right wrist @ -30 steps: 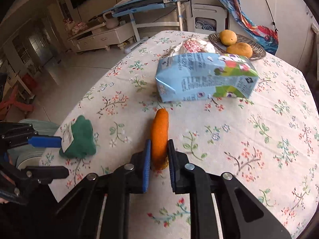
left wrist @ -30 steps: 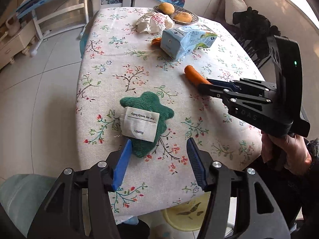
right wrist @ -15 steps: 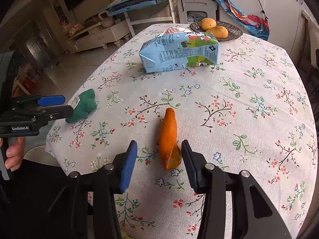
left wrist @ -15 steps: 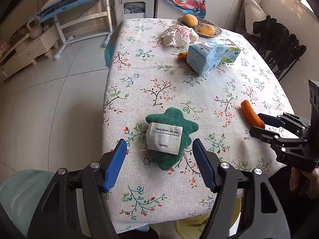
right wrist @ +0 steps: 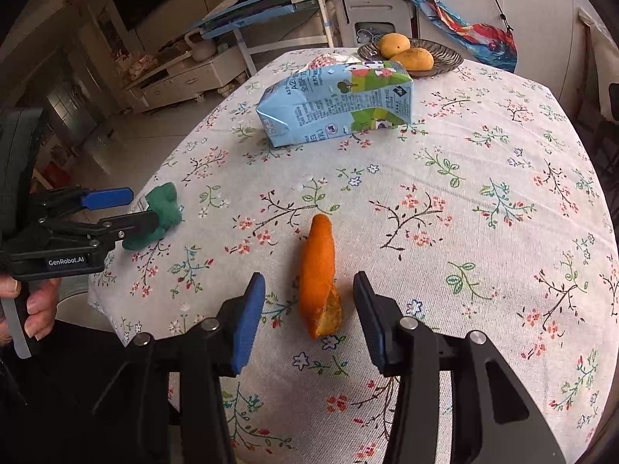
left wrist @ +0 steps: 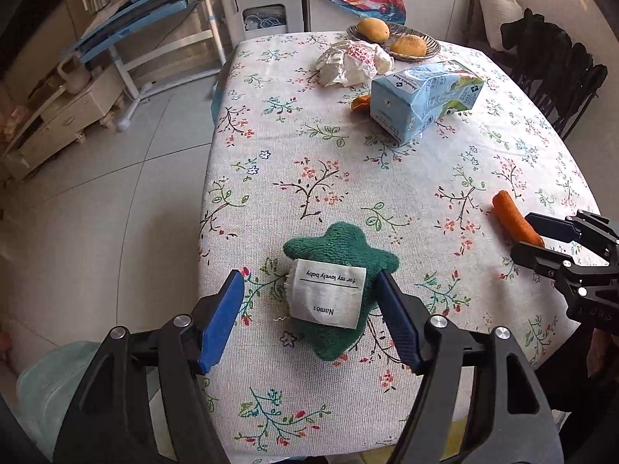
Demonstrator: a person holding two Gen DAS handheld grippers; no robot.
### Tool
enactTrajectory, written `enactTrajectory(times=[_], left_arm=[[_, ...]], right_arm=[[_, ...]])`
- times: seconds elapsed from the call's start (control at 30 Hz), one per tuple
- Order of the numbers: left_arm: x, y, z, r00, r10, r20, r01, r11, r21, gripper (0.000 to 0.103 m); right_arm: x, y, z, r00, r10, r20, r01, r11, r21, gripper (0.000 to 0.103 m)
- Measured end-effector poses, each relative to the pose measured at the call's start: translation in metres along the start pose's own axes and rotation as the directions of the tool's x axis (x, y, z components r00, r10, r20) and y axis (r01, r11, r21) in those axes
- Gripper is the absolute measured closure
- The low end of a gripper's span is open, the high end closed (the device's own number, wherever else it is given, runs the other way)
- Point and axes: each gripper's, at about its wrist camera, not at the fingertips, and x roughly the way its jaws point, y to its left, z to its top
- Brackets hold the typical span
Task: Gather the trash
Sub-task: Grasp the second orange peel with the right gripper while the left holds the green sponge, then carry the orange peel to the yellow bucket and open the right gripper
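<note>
An orange peel (right wrist: pixel 319 282) lies on the floral tablecloth between the open jaws of my right gripper (right wrist: pixel 309 309), not gripped; it also shows in the left wrist view (left wrist: pixel 516 219). A green plush cloth with a white label (left wrist: pixel 334 290) lies between the open jaws of my left gripper (left wrist: pixel 309 301), not gripped; it also shows in the right wrist view (right wrist: pixel 160 216). A blue milk carton (right wrist: pixel 336 102) lies on its side further back. A crumpled white wrapper (left wrist: pixel 352 62) and a second peel piece (left wrist: pixel 360 102) lie beyond it.
A dish with two yellow fruits (left wrist: pixel 394 36) stands at the table's far end. The table's near edge (left wrist: pixel 309 452) is right under both grippers. A black chair (left wrist: pixel 553 62) stands at the right, and a blue-framed desk (left wrist: pixel 154 11) stands on the floor at the left.
My right gripper opened and let go of the orange peel, which now lies on the cloth. Both grippers drew back toward the near table edge. The left gripper stayed open around the green cloth.
</note>
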Motion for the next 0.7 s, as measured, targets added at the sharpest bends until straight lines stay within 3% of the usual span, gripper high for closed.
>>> enactTrajectory(times=[0.1, 0.17, 0.23, 0.27, 0.7], left_arm=[[0.003, -0.007, 0.000, 1.000, 0.008, -0.004, -0.008, 1.000, 0.028, 0.037], [0.003, -0.012, 0.001, 1.000, -0.015, -0.006, 0.015, 0.999, 0.041, 0.061], [0.001, -0.018, 0.002, 1.000, -0.012, 0.007, 0.012, 0.998, 0.057, 0.067], [-0.001, -0.021, 0.002, 1.000, 0.000, 0.019, -0.002, 0.998, 0.069, 0.070], [-0.059, -0.029, -0.012, 0.972, -0.005, 0.237, 0.023, 0.997, -0.073, 0.071]], right_arm=[[0.001, 0.002, 0.000, 1.000, -0.010, 0.003, 0.010, 1.000, -0.013, 0.057], [0.001, 0.004, -0.001, 1.000, -0.022, 0.006, 0.022, 0.999, -0.030, 0.066], [0.002, 0.005, -0.001, 1.000, -0.024, 0.005, 0.024, 0.999, -0.040, 0.080], [0.002, 0.003, -0.002, 1.000, -0.022, 0.005, 0.023, 0.999, -0.039, 0.082], [-0.025, 0.001, -0.014, 0.996, 0.047, 0.082, -0.050, 0.998, 0.040, 0.083]])
